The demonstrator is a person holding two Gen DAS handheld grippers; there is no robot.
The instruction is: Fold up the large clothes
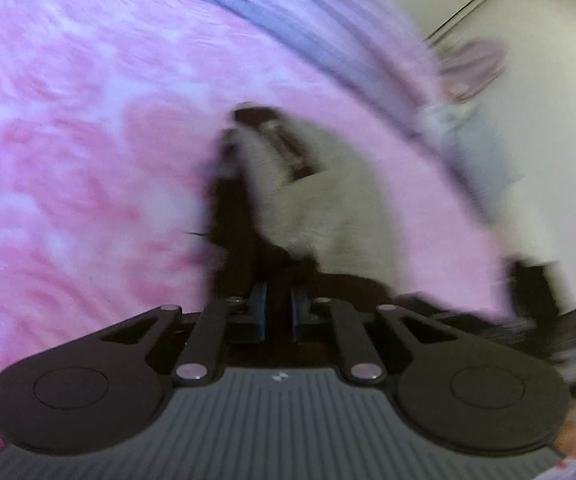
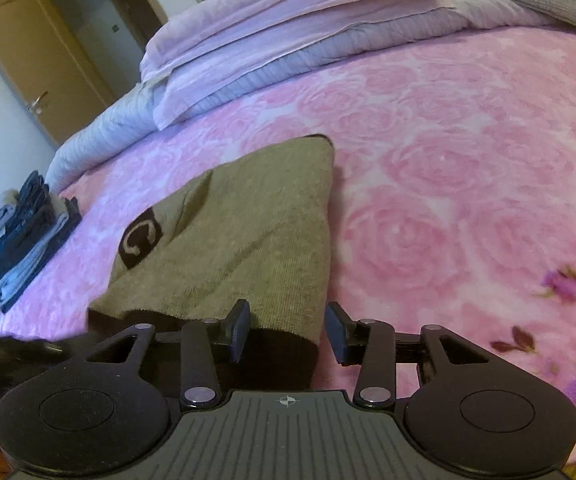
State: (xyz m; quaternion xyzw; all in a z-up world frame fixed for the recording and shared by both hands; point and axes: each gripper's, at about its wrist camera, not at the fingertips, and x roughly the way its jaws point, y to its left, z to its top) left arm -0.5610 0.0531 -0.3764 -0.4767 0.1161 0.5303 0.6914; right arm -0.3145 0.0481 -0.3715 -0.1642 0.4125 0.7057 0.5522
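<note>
The right hand-held gripper (image 2: 286, 330) stands open over the dark hem of a tan knit sweater (image 2: 248, 232), its pads clear of the cloth. The left hand-held gripper (image 1: 279, 312) is nearly closed; whether it pinches fabric is unclear. The sweater lies ahead on the pink rose-patterned bed (image 2: 467, 168); folded jeans (image 2: 20, 248) stack far left, bedding (image 2: 288, 36) beyond.

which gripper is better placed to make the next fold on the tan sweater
Left, probably. The left gripper is nearly shut, with the sweater's dark hem apparently between its fingers, though blur hides the contact. The right gripper stands open over the hem, gripping nothing.
</note>
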